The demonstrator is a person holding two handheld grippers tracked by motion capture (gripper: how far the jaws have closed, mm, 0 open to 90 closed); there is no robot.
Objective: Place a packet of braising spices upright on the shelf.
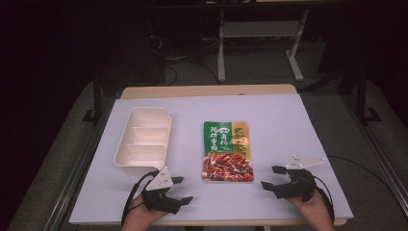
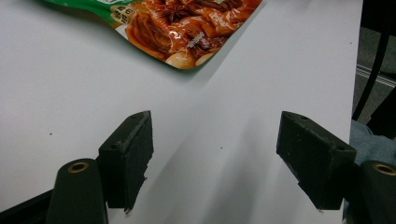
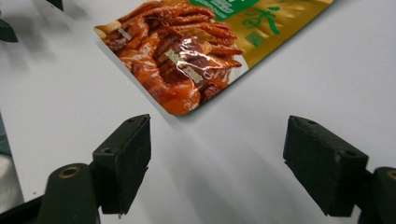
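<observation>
The left tool (image 1: 182, 189) rests at the near edge of the bench (image 1: 288, 125) with its jaws spread wide and nothing between them; the right tool (image 1: 271, 177) sits opposite, likewise wide open and holding nothing. Between the two, apart from both, a sealed food pouch (image 1: 227, 151) lies flat, printed green and gold above a picture of red braised meat. Beyond the left tool, to the pouch's left, a white tray (image 1: 143, 138) with several compartments stands with nothing in it.
</observation>
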